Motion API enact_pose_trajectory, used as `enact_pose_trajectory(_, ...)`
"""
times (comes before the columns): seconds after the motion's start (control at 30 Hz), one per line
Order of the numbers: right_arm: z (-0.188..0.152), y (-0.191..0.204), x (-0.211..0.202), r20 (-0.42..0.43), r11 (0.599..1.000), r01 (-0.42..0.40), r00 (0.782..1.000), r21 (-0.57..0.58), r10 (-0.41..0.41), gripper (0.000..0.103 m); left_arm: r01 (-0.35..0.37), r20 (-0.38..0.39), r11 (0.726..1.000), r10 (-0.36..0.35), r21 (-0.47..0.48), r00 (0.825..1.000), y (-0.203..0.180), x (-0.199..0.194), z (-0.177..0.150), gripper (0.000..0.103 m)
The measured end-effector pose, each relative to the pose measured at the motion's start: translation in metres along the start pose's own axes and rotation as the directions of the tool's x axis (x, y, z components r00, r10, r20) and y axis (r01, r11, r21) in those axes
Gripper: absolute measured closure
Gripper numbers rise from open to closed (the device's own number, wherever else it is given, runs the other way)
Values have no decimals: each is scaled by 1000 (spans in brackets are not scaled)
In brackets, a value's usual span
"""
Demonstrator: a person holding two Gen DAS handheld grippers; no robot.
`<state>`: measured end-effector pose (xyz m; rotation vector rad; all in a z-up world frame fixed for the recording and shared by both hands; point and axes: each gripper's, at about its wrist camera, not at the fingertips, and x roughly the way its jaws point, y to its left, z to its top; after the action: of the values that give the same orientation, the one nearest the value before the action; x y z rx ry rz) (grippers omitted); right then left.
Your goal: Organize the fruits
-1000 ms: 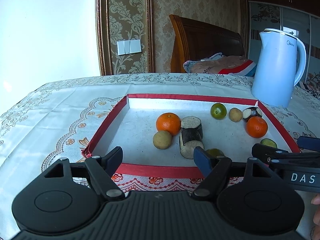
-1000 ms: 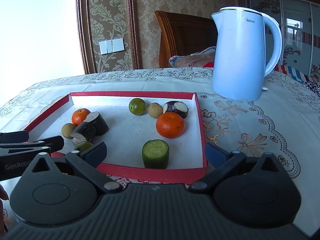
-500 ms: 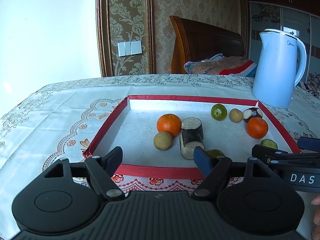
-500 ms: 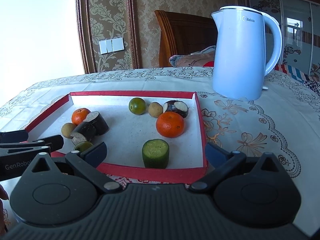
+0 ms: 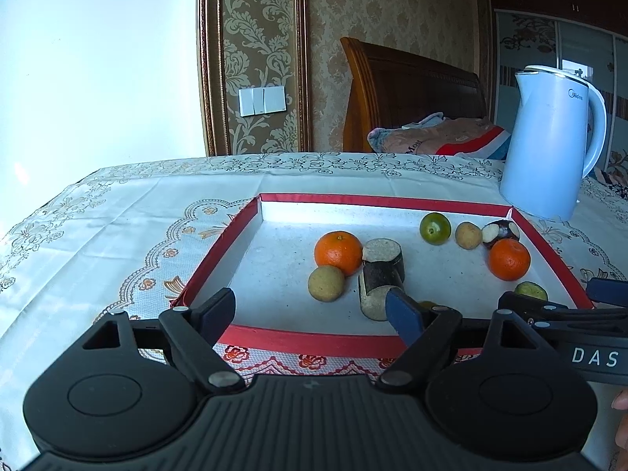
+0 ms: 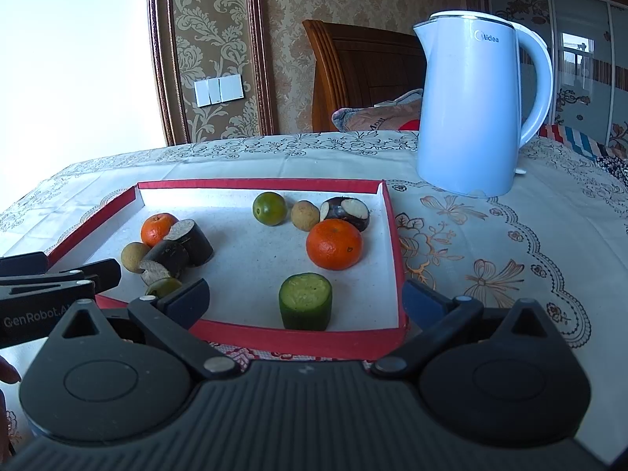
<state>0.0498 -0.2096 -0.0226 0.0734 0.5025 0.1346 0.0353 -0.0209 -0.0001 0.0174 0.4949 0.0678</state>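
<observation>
1. Left wrist view: my left tool (image 5: pixel 310 312) hangs open and empty at the near rim of the red tray (image 5: pixel 219 259). An orange (image 5: pixel 338 253), a brown longan (image 5: pixel 326 283) and two dark cane pieces (image 5: pixel 382 274) cluster mid-tray. I'd take the longan first and close around its widest part; it looks likely to roll.

2. Right wrist view: my right tool (image 6: pixel 306 300) is also spread wide, holding nothing. The green cut chunk (image 6: pixel 305 301) stands upright just ahead, with a second orange (image 6: pixel 334 244) beyond. I'd approach the chunk squarely, clear of the rim.
</observation>
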Motion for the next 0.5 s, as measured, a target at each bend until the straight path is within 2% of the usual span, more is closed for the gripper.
enact_pose_trajectory(0.5, 0, 1, 0, -1, 1000, 3, 1000, -5, -3, 0, -5, -8, 1000, 5, 15, 1000, -1, 0, 0, 19)
